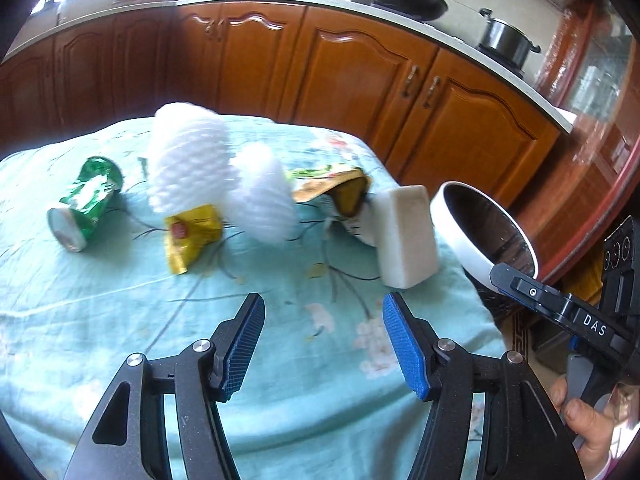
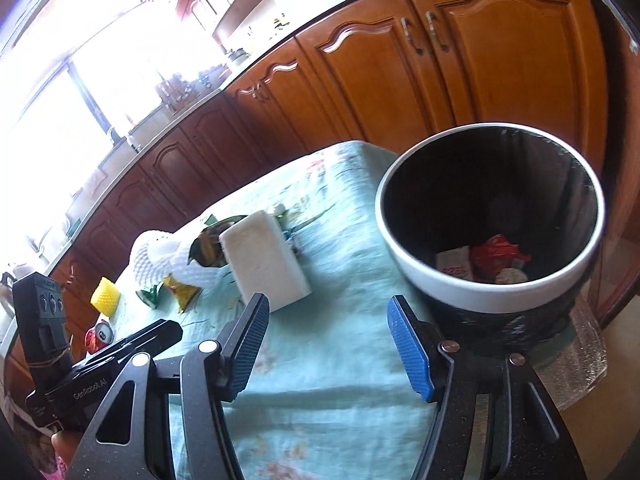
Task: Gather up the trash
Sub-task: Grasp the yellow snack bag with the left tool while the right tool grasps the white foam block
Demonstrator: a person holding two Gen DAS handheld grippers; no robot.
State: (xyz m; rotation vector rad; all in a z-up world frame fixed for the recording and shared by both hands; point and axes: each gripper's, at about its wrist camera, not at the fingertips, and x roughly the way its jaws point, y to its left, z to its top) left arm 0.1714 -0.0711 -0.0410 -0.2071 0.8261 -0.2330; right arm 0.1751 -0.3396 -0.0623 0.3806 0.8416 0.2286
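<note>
Both my grippers, left [image 1: 323, 344] and right [image 2: 327, 346], stand open with nothing between the fingers. In the bin [image 2: 416, 276] lie a few wrappers already (red one on top). On the table [image 1: 120, 340] wait the foam block [image 1: 406, 236], foam nets [image 1: 188, 160], cup [image 1: 86, 202] and yellow wrapper [image 1: 192, 236].

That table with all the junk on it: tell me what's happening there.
A person is clearing trash off a cloth-covered table with a claw in each hand. The left claw and right claw are both open and hold nothing. A white foam block, white foam netting, a green can and a yellow wrapper lie on the cloth. The bin at the table's edge already holds a red wrapper and other scraps.
</note>
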